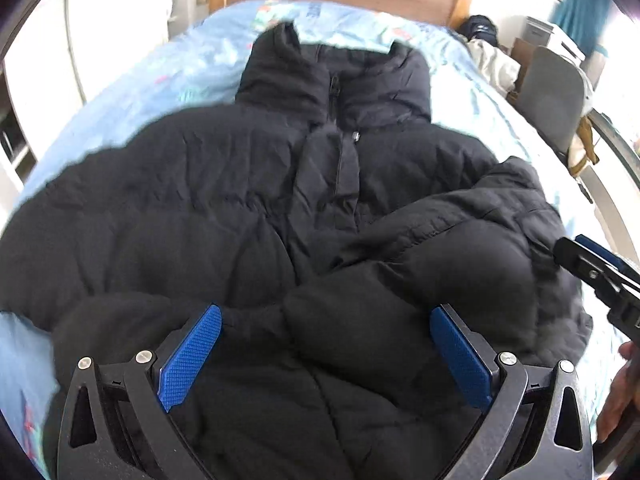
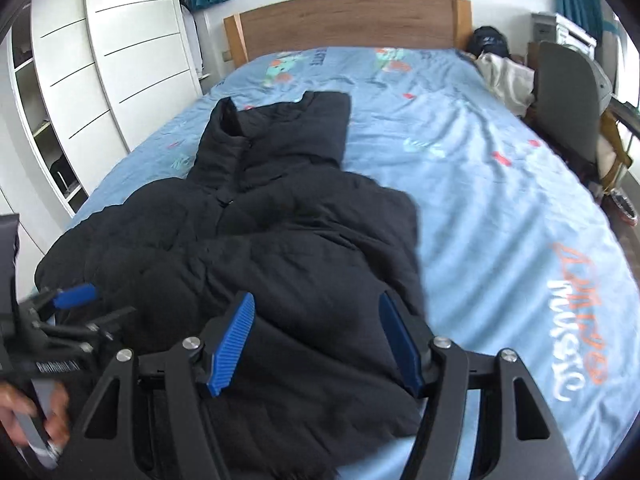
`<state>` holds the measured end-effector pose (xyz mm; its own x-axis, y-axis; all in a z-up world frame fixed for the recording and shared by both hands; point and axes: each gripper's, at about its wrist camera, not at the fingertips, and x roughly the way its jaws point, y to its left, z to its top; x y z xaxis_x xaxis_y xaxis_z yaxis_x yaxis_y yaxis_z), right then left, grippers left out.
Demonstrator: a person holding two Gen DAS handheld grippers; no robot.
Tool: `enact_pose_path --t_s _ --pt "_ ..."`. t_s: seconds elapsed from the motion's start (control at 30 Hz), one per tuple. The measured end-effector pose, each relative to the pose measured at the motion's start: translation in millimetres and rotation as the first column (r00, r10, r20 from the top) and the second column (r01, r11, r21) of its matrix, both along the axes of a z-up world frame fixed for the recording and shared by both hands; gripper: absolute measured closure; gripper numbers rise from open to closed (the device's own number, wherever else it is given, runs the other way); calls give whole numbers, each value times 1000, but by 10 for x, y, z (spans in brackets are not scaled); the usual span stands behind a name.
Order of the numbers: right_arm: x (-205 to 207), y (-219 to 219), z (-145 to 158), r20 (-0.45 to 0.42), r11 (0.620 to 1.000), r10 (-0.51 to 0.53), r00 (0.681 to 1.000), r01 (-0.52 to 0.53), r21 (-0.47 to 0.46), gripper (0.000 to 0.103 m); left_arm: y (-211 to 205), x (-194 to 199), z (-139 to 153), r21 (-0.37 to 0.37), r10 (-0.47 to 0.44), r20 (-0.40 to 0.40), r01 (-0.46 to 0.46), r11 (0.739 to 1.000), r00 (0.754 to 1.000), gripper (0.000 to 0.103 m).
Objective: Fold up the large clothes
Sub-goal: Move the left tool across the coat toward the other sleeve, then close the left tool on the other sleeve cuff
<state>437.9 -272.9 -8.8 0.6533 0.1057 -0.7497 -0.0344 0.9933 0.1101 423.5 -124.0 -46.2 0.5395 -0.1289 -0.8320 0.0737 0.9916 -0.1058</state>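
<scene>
1. Black quilted jacket [image 2: 280, 248] lies front-up on the bed [image 2: 500, 208], collar toward the wooden headboard [image 2: 344, 20], hem toward both grippers.
2. Left gripper [image 1: 326, 360] hovers over the hem, blue pads spread wide, nothing between them.
3. Right gripper [image 2: 316, 344] hangs over the jacket's lower right side, jaws likewise apart and empty.
4. Sleeves appear already drawn in across the chest.
5. Jacket's long axis runs straight away from both grippers toward the headboard, so the next fold likely carries hem toward collar; each gripper sits about equally near the hem.
</scene>
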Motion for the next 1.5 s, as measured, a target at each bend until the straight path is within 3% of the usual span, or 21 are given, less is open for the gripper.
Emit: enact_pose_path --t_s 0.13,0.27,0.4,0.53,0.73,1.07,1.37,1.5 --pt "105 12 -275 -51 1000 -20 998 20 12 39 23 -44 -185 16 -23 -32 23 1000 999 0" --pt "6 -56 -299 -57 998 -70 996 69 -3 39 24 -95 -164 43 -29 -53 32 999 998 0" --pt "-222 -31 -109 -50 994 -102 994 99 -50 39 64 -304 38 97 -32 -25 34 995 999 0" --pt "-568 51 208 -11 993 -108 994 107 -56 39 261 -509 271 97 -25 1 25 995 1000 0" --pt "-1273 274 560 17 990 -127 992 127 -59 39 848 -871 544 81 21 26 -24 996 999 0" --pt "-2256 642 604 -24 979 -195 980 194 -57 39 2210 -1245 551 -49 170 -15 -171 984 985 1" --pt "-2536 772 646 -35 959 -278 960 275 -63 39 3260 -1177 385 -156 280 -56 -285 946 958 1" --pt "-2528 807 652 -44 952 -298 954 293 -83 39 3756 -1086 212 -184 351 -82 -360 915 933 1"
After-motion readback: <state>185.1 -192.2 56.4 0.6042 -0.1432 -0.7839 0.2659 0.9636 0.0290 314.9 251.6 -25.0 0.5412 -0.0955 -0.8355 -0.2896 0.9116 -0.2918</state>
